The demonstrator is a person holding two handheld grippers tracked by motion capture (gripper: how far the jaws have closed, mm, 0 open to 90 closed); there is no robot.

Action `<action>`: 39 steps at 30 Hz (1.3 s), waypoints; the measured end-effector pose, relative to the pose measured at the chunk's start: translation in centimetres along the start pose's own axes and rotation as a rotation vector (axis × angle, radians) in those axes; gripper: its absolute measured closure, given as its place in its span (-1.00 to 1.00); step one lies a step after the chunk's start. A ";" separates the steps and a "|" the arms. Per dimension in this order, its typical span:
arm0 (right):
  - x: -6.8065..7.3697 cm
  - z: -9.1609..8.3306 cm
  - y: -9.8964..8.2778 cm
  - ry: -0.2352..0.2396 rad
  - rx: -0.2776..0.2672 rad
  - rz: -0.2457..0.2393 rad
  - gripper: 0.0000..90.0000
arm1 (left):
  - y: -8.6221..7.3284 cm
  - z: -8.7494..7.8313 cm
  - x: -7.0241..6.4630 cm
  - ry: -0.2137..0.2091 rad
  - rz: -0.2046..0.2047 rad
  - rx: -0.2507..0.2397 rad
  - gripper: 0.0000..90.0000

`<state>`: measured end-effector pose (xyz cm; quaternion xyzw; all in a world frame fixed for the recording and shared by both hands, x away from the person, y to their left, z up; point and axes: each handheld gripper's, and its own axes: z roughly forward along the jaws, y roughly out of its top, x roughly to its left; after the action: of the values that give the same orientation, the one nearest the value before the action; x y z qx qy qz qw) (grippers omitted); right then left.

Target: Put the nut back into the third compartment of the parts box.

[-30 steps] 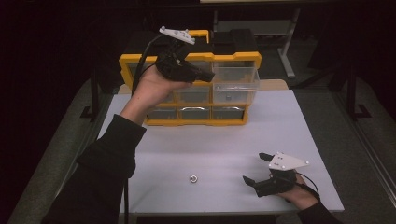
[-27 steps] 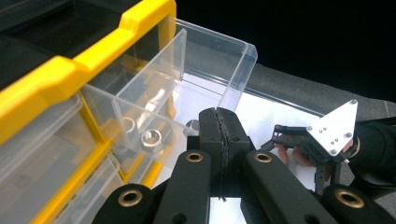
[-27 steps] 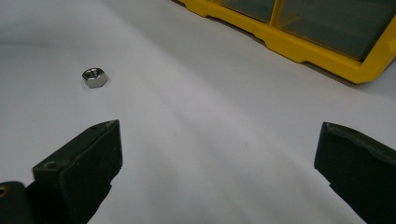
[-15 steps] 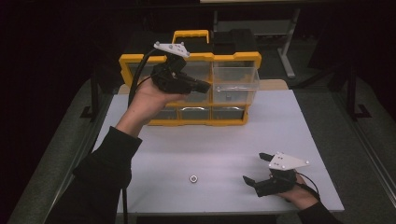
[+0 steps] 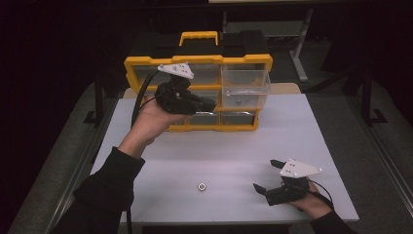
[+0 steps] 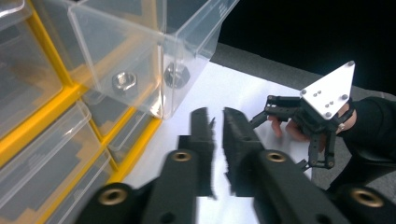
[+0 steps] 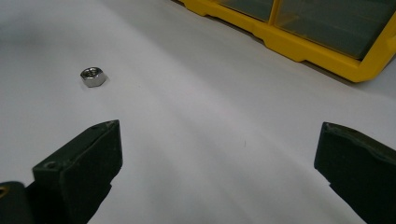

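1. Left gripper [image 6: 215, 135]: jaws have just been opening, now a narrow gap, nothing between them. Held above the desk, just in front of the pulled-out clear drawer [image 5: 245, 87].
2. That drawer sticks out of the yellow organizer [image 5: 195, 61], upper right column; a hex nut [image 6: 124, 80] lies inside near its front corner.
3. Right gripper [image 5: 265, 176]: jaws wide open, empty, low over the white desk [image 5: 234, 146] at its near right.
4. Second hex nut [image 7: 93, 76] loose on the desk, ahead and left of the right jaws, apart from them, well clear of the organizer.
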<state>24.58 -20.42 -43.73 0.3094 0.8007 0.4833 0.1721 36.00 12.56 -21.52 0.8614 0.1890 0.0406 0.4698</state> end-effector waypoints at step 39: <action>0.1 0.0 0.0 -0.004 0.000 -0.006 -0.99 | -9.0 3.5 -1.8 0.084 -0.010 0.037 -0.96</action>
<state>24.53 -20.40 -43.70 0.3081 0.8013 0.4820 0.1750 32.60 13.51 -30.72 0.8664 0.2136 0.0710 0.4457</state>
